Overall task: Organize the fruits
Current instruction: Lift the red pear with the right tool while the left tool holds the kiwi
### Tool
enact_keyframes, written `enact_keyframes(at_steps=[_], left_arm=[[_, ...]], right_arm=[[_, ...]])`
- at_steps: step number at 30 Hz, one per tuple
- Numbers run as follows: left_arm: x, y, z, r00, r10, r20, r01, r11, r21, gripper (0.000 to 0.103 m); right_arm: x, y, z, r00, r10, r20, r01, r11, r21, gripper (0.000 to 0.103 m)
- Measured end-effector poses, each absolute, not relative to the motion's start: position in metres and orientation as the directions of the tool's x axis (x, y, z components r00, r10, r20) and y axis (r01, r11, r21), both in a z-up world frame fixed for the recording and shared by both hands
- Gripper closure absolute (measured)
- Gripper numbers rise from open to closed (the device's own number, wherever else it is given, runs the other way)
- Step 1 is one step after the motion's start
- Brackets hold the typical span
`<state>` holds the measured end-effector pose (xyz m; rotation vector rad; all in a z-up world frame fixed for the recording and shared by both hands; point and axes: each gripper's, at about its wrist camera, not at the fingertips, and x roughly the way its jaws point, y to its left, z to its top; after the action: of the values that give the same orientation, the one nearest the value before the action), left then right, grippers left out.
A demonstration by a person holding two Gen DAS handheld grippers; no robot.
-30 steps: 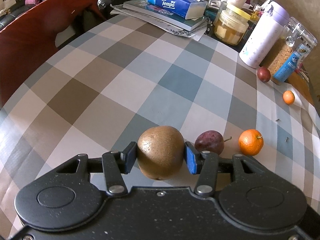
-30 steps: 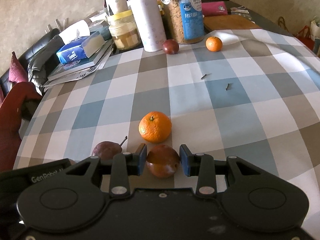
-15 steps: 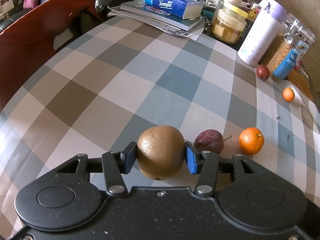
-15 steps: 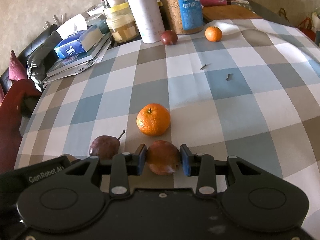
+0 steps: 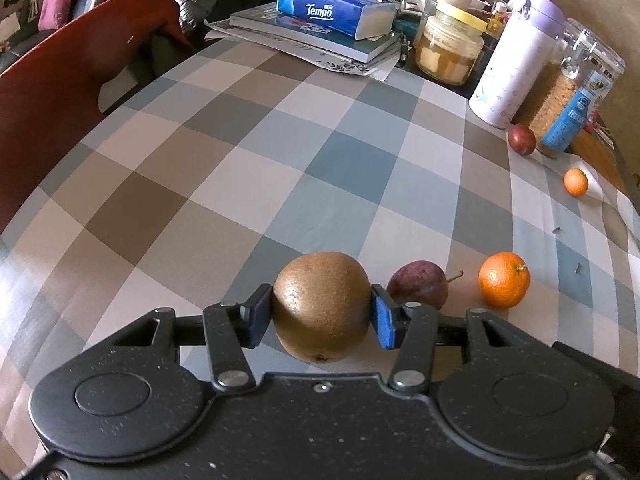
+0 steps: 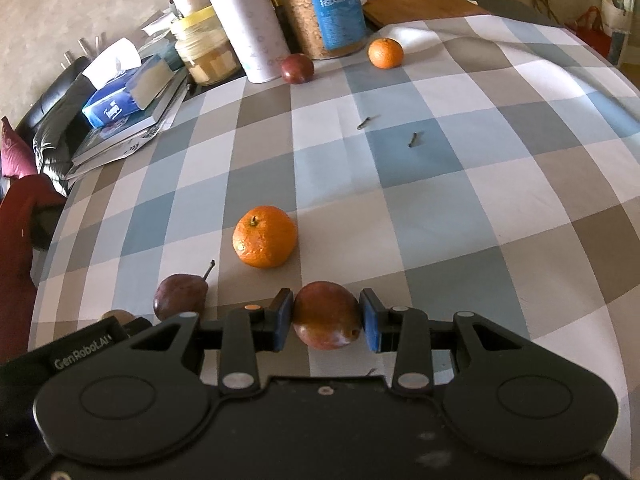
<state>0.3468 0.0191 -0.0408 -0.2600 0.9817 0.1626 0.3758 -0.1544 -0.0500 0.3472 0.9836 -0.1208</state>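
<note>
The checked tablecloth [image 5: 240,168] fills most of both views. Left gripper [image 5: 322,312], bottom centre, is clamped on a brown kiwi [image 5: 322,306]. Right gripper [image 6: 325,318] has its blue pads tight against a reddish passion fruit [image 6: 326,314]. Between them sit a big orange [image 6: 265,236] and a stemmed purple fruit [image 6: 180,296]; a smaller orange [image 6: 385,53] sits top centre.

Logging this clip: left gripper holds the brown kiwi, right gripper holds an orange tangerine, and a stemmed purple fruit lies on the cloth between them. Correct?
Not quite. The right wrist view shows the right gripper around a reddish-brown fruit, not a tangerine; the orange tangerine lies free on the cloth beyond it. The rest holds: the left gripper holds the brown kiwi, with the stemmed purple fruit lying between.
</note>
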Motion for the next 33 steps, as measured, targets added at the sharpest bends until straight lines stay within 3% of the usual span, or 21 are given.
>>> enact_keyframes(at_steps=[9, 33], left_arm=[[0.348, 0.009, -0.043, 0.553, 0.063, -0.831, -0.227, 0.971, -0.078, 0.046], [0.349, 0.004, -0.047, 0.547, 0.090, -0.832, -0.226, 0.973, -0.043, 0.046]], right_arm=[[0.376, -0.153, -0.050, 0.548, 0.047, -0.835, 0.249, 0.944, 0.217, 0.065], [0.378, -0.172, -0.049, 0.530, 0.004, -0.848, 0.337, 0.916, 0.215, 0.065]])
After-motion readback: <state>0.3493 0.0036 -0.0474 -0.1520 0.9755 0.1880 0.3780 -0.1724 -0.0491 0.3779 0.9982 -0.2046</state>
